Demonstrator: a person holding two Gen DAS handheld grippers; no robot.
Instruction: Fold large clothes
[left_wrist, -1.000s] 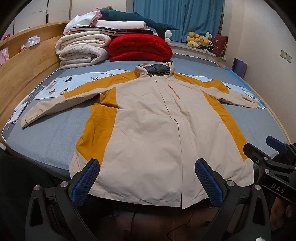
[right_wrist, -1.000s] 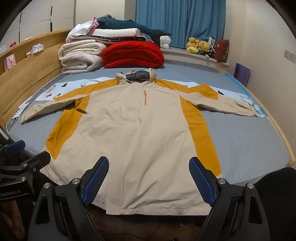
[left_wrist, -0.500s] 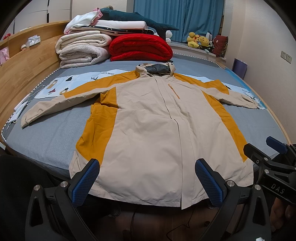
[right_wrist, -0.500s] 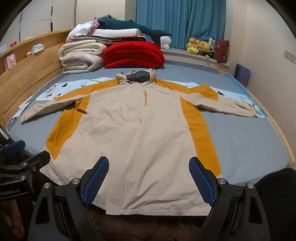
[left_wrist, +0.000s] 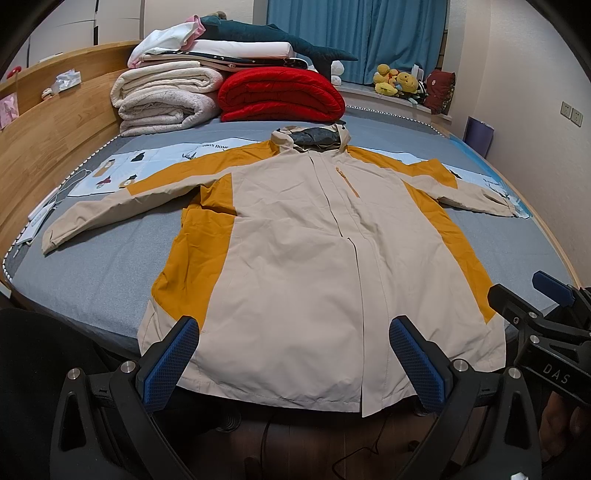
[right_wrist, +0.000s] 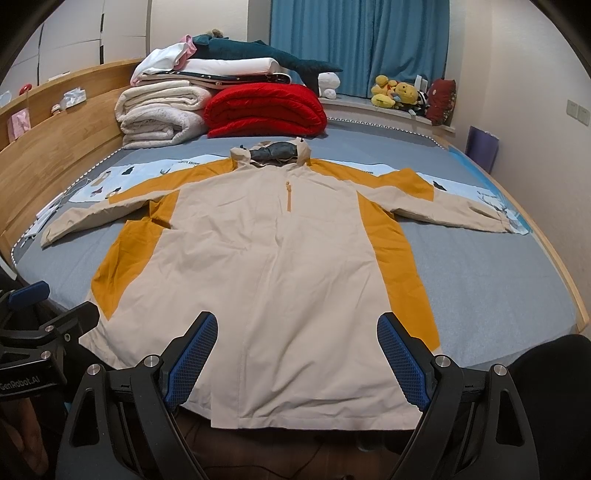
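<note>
Since that beige-and-mustard jacket (left_wrist: 295, 266) lies flat on the grey bed (left_wrist: 92, 280), hem overhanging, it looks light, slick and floppy; I'd pinch a cuff. Left gripper (left_wrist: 295, 363) and right gripper (right_wrist: 297, 360) hover empty, jaws wide apart

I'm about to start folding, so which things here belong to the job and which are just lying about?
For the job:
jacket
left gripper
right gripper
bed

Lying about:
red quilt
white blankets
plush toys
shark plush
</note>
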